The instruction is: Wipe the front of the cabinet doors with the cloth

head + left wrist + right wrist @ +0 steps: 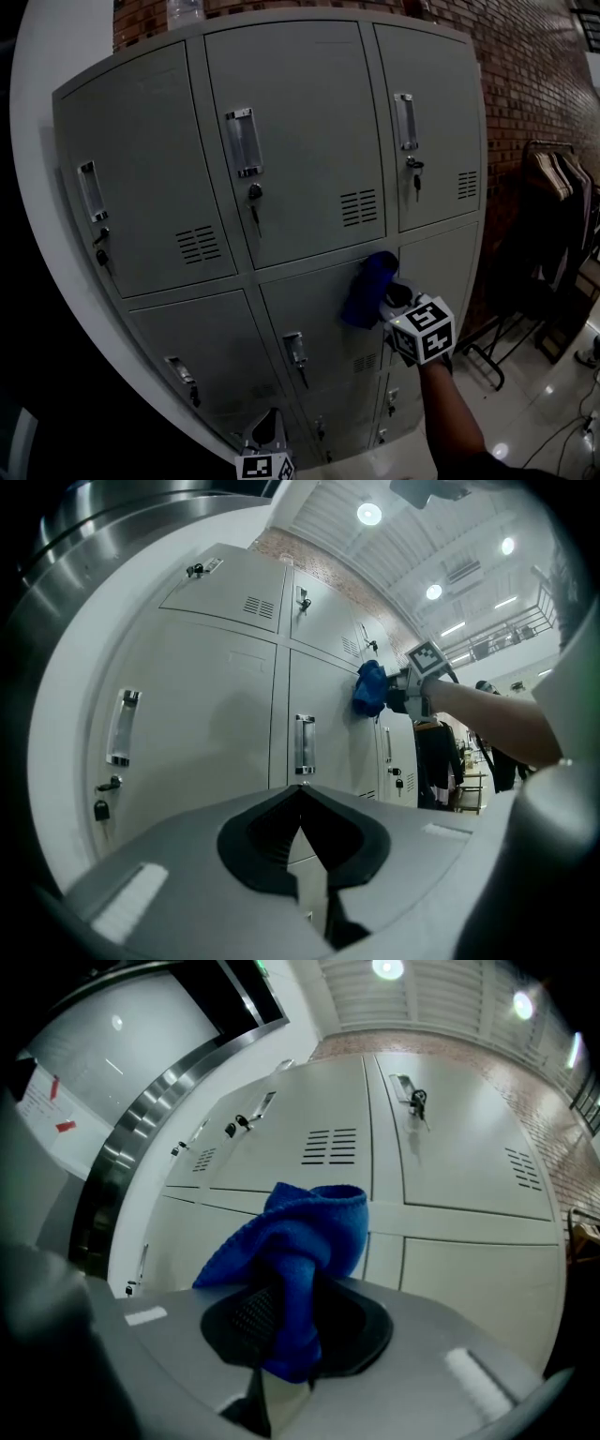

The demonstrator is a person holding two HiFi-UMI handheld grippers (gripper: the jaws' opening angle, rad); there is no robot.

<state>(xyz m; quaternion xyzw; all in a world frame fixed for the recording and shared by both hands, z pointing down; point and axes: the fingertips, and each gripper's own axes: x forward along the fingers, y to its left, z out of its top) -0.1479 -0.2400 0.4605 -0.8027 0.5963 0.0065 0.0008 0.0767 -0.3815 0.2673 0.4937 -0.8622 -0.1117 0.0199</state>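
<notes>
A grey metal locker cabinet (pixel 281 141) with several doors fills the head view. My right gripper (pixel 394 298) is shut on a blue cloth (pixel 367 289) and holds it against the top of a middle-row door, just under the seam below the upper doors. In the right gripper view the blue cloth (pixel 295 1260) bunches up out of the jaws toward the doors. My left gripper (pixel 267 441) hangs low at the bottom edge, away from the cabinet, jaws closed with nothing in them. From the left gripper view the cloth (pixel 370 688) and right gripper (pixel 403 694) show far off.
Each door has a handle (pixel 243 141), a lock with hanging keys (pixel 254 202) and vent slots (pixel 358 207). A brick wall (pixel 534 84) stands to the right, with a clothes rack (pixel 558 187) of garments beside it. A white curved wall (pixel 42 187) lies to the left.
</notes>
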